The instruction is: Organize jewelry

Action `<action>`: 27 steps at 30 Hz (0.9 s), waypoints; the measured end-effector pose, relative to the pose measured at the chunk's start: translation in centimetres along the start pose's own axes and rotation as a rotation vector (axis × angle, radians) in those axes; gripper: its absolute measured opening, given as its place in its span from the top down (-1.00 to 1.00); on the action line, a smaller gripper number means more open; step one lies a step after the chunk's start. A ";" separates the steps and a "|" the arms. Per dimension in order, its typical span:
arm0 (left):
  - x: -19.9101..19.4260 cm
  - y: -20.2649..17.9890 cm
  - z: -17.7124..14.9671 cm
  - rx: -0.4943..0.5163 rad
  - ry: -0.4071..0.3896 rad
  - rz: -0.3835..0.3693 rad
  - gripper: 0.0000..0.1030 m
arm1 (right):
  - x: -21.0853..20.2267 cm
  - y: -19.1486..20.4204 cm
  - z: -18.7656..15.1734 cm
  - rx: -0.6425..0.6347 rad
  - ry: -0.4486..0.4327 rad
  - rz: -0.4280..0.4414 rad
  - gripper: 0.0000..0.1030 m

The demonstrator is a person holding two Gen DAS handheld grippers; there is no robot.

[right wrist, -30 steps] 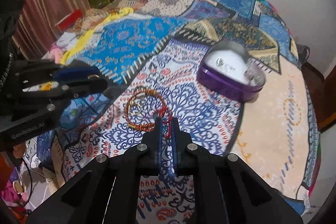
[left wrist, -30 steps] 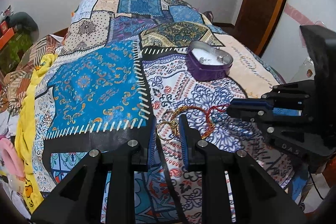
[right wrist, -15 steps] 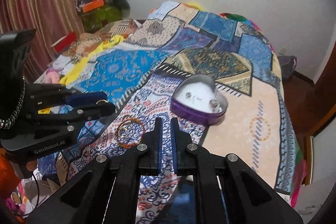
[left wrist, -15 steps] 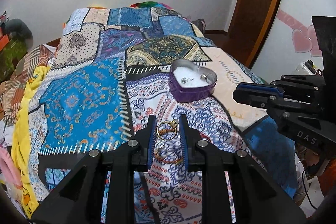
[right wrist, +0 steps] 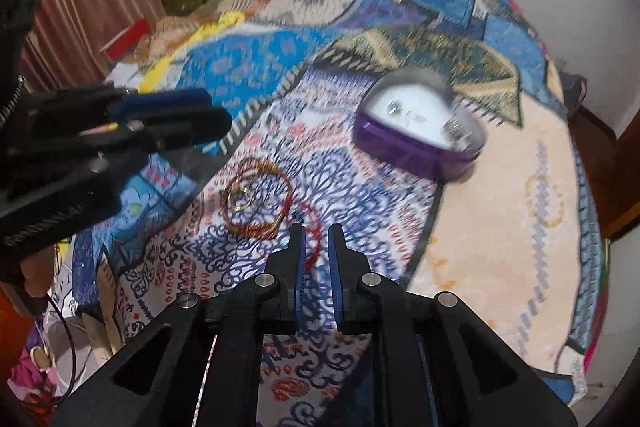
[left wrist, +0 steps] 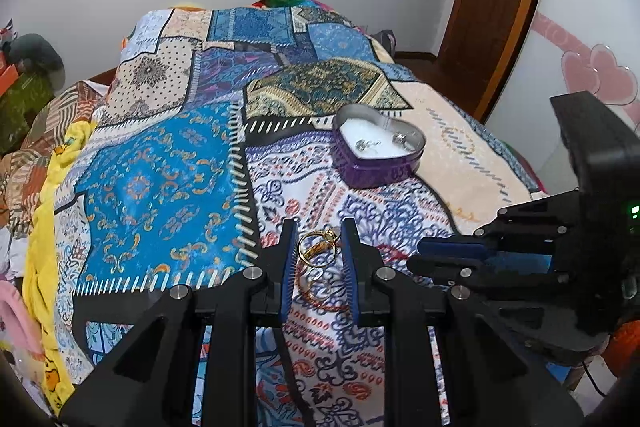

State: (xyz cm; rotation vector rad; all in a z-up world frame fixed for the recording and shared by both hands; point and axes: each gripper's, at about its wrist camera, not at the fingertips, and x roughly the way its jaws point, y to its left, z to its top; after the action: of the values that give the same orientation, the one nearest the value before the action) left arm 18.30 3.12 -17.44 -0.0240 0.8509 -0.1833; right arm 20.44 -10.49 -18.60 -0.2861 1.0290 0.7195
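**Risk assessment: retrieving the bracelet and ring from the bedspread**

We hold the left gripper [left wrist: 318,241] low over the patterned patchwork bedspread [left wrist: 160,187]. Its blue-padded jaws stand partly apart, and in the left wrist view the thin gold-coloured ring [left wrist: 316,247] appears in the gap between them. We cannot tell whether the pads touch the ring or whether it lies on the cloth below them. The right wrist view shows a gold ring [right wrist: 240,198] lying on the cloth inside the orange-and-red beaded bracelet [right wrist: 260,201], apart from the left gripper's fingers.

We hold the right gripper [right wrist: 317,247] just beside the bracelet. Its jaws leave a narrow gap, and the red cord tail [right wrist: 314,227] of the bracelet runs toward that gap. Contact is not discernible; the view is blurred.

The purple heart-shaped tin with the white lining [left wrist: 378,151] sits farther up the bedspread, well apart from both grippers. It already contains small silver pieces [left wrist: 366,145].

We judge the following hazards:

- Slippage. The ring is thin and smooth. A closure off its centre may flick it across the cloth, where the busy print hides it.
- Snagging. The bracelet overlaps the ring. Lifting one item may drag the other.
- Fabric pinch. The bedspread is soft. Jaws lowered too far may grip cloth along with jewelry.
- Collision. Both grippers work near the same spot and may obstruct each other.
- Tipping. The tin rests on soft bedding, and a careless drop against its rim may tilt it.
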 end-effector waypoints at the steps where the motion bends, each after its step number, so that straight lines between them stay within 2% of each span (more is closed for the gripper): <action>1: 0.1 0.2 -0.1 -0.004 0.003 0.001 0.60 | 0.2 0.0 -0.1 0.000 0.010 -0.001 0.80; 7: 0.7 1.5 -0.9 -0.038 0.024 0.000 0.60 | 0.2 -0.2 -0.2 0.013 0.018 0.042 0.80; 10: 1.1 1.7 -1.1 -0.043 0.032 -0.001 0.60 | 0.7 0.2 -0.2 -0.001 0.035 0.028 0.76; 15: 1.4 1.7 -1.4 -0.043 0.038 -0.005 0.60 | 1.1 0.4 -0.2 -0.012 0.039 0.039 0.45; 21: 1.5 2.0 -1.5 -0.053 0.040 -0.003 0.60 | 1.7 1.1 -0.2 -0.059 0.025 -0.018 0.45; 23: 1.4 2.0 -1.5 -0.053 0.038 -0.001 0.60 | 1.8 1.1 -0.2 -0.061 0.016 -0.034 0.54; 25: 1.3 1.9 -1.5 -0.052 0.036 0.000 0.60 | 1.9 0.8 -0.1 -0.055 0.013 -0.053 0.77; 27: 1.1 1.8 -1.4 -0.048 0.033 0.000 0.60 | 1.8 0.3 0.0 -0.038 0.014 -0.034 0.84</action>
State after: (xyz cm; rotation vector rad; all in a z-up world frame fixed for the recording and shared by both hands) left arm 18.21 4.75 -19.34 -0.0663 0.8879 -0.1633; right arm 20.80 -9.56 -20.11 -0.3411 1.0220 0.7078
